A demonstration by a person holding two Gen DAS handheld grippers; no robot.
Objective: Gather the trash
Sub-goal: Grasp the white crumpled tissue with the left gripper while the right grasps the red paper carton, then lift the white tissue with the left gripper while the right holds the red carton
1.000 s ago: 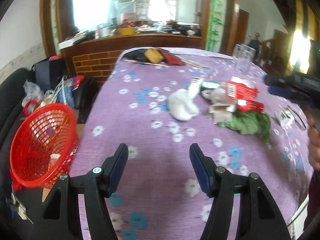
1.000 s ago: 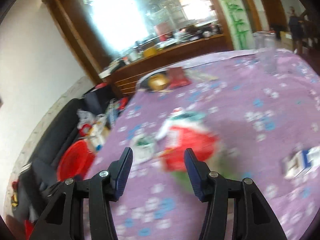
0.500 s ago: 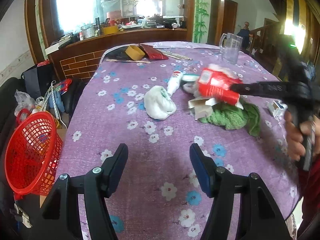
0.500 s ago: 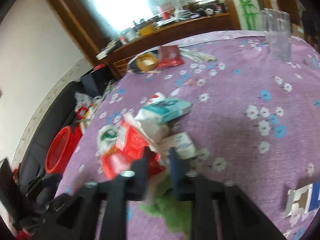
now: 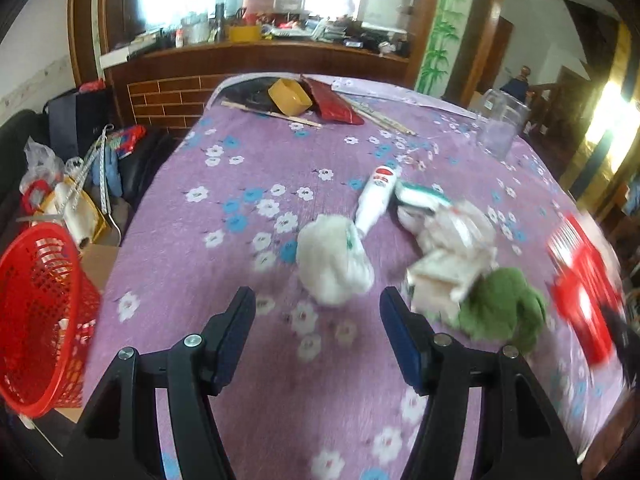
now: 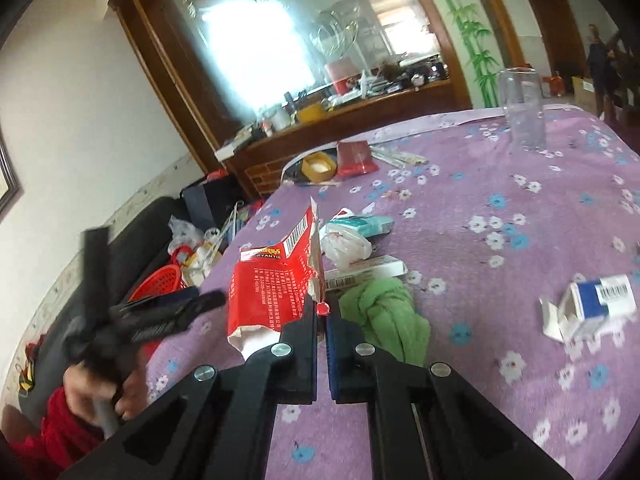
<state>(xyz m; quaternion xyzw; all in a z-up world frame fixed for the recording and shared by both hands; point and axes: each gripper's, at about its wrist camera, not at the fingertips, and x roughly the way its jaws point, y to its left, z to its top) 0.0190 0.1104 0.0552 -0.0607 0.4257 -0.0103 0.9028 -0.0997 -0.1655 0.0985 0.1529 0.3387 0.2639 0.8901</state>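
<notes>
A purple flowered cloth covers the surface [image 6: 500,208], with a wooden counter and a bright window behind it. At the centre of the right wrist view, the right claw [image 6: 323,312] is pressed together on the edge of a torn red wrapper [image 6: 276,280], which stands lifted above the cloth; in the left wrist view the same wrapper [image 5: 584,292] is a red blur at the right edge. Just beyond lie a green rag [image 6: 384,312], a flat white carton [image 6: 368,270], a white plastic bag [image 6: 346,244] and a teal pack [image 6: 366,224]. The left claw [image 5: 318,312] is spread wide and holds nothing, above the cloth near a crumpled white wad [image 5: 332,264]. A red mesh basket [image 5: 36,316] sits off the surface's edge at lower left.
</notes>
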